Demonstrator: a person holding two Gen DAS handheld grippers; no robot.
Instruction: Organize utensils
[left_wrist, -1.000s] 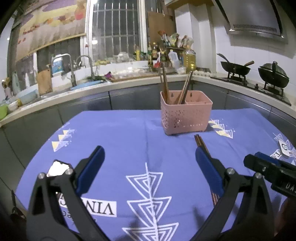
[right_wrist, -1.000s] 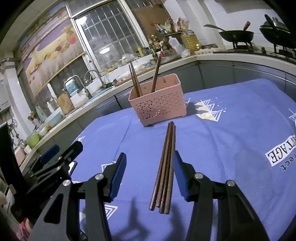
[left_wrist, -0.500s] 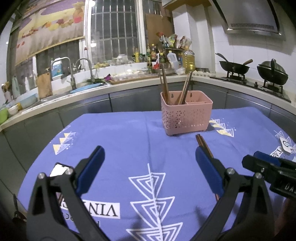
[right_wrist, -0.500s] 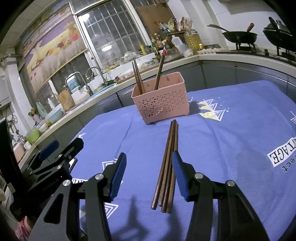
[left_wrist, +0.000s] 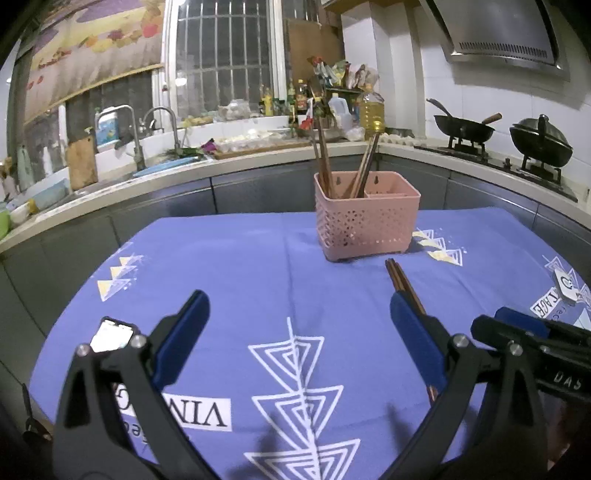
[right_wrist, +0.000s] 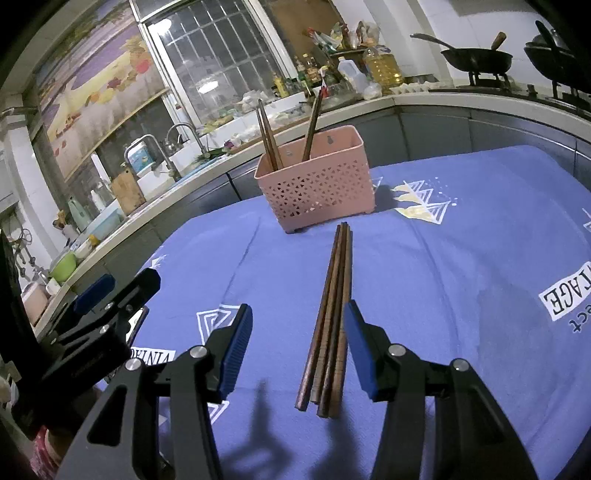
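A pink perforated utensil basket (left_wrist: 365, 221) (right_wrist: 317, 188) stands on the blue tablecloth with a few brown chopsticks upright in it. A bundle of several brown chopsticks (right_wrist: 332, 310) (left_wrist: 402, 288) lies flat on the cloth in front of the basket. My right gripper (right_wrist: 299, 350) is open and empty, low over the cloth, with the bundle's near ends between its blue pads, closer to the right pad. My left gripper (left_wrist: 299, 339) is open and empty, left of the bundle; its right finger hides part of the bundle.
The blue tablecloth (left_wrist: 240, 277) covers a round table. A small white phone-like object (left_wrist: 110, 334) lies near its left edge. A kitchen counter with sink (left_wrist: 147, 162) and two woks on a stove (left_wrist: 465, 129) curves behind the table.
Both grippers have drawn back slightly and risen a little; the basket and chopstick bundle look a bit farther away. Both stay open. The chopsticks have not moved.
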